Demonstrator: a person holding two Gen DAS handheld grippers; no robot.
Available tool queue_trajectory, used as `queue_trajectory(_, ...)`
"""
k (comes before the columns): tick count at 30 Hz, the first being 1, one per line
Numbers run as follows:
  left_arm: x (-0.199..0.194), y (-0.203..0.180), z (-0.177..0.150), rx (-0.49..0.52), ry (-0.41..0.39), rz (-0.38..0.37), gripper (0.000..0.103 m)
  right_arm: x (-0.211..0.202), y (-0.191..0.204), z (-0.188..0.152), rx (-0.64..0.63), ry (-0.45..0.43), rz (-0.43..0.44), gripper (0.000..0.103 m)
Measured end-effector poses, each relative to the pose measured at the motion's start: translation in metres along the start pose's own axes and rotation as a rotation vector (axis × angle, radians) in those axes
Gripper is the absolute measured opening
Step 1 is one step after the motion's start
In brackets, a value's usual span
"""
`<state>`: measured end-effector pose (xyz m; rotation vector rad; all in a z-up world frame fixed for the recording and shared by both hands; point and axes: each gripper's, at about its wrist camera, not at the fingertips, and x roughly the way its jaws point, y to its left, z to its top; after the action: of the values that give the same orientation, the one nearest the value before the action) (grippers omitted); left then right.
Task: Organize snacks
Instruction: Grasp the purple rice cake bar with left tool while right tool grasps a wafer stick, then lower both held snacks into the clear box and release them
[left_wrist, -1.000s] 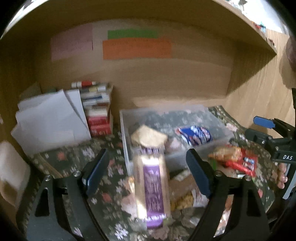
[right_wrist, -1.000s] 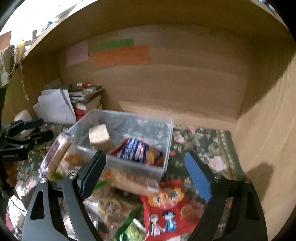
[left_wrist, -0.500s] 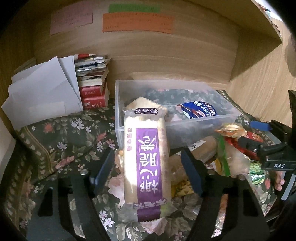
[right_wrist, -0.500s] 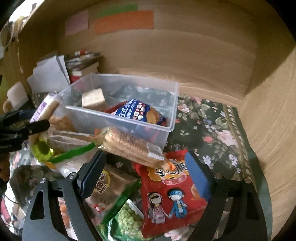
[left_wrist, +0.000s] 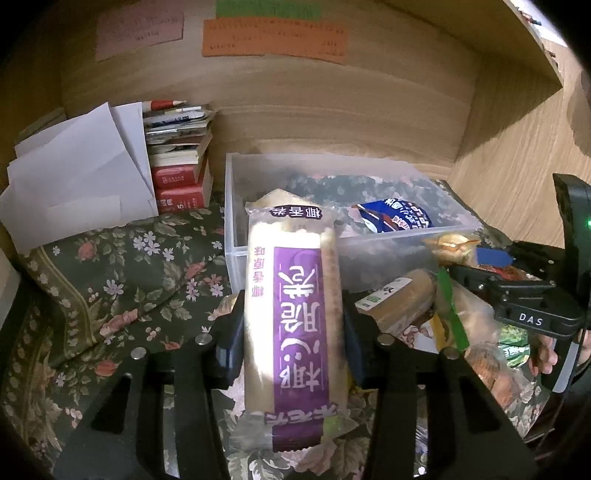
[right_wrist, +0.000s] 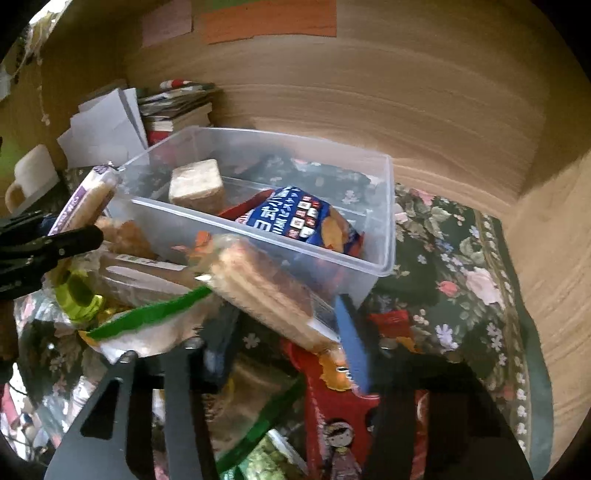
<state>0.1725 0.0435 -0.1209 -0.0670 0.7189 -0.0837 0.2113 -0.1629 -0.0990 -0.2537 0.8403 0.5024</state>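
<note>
My left gripper (left_wrist: 293, 339) is shut on a long purple-labelled cracker pack (left_wrist: 295, 314), which points toward the clear plastic bin (left_wrist: 236, 206). The bin (right_wrist: 384, 236) holds a blue snack bag (right_wrist: 295, 218) and a tan cracker block (right_wrist: 195, 182). My right gripper (right_wrist: 288, 332) is shut on a clear pack of wafer biscuits (right_wrist: 266, 291) just in front of the bin. More snack bags lie in a pile in front of the bin: a red bag (right_wrist: 332, 413) and a green-striped bag (right_wrist: 147, 317).
A stack of books (left_wrist: 181, 166) and white papers (left_wrist: 81, 177) stand left of the bin. Wooden walls close the back and right. A floral cloth (left_wrist: 110, 277) covers the shelf floor. A white mug (right_wrist: 29, 181) stands at far left.
Both grippers closed from open: the left onto the purple cracker pack, the right onto the wafer pack. Both moved closer to the pile in front of the bin.
</note>
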Motion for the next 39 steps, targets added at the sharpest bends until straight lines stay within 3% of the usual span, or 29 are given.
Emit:
queue_trajectory(6, -0.015, -0.001, 0.003, 0.001, -0.044, -0.006, 0.045, -0.010, 0.011, -0.003, -0.042, -0.039, -0.007, 0.027)
queue_trajectory(16, -0.038, -0.006, 0.021, 0.011, -0.118, -0.011, 0.045, -0.039, 0.016, 0.004, -0.051, -0.125, -0.002, 0.020)
queue_trajectory(30, -0.046, -0.005, 0.059, -0.001, -0.183, -0.018, 0.045, -0.068, 0.014, 0.040, -0.034, -0.266, -0.031, 0.020)
queue_trajectory(39, -0.033, -0.005, 0.091, 0.007, -0.192, -0.006, 0.045, -0.058, 0.017, 0.069, -0.028, -0.293, -0.017, 0.021)
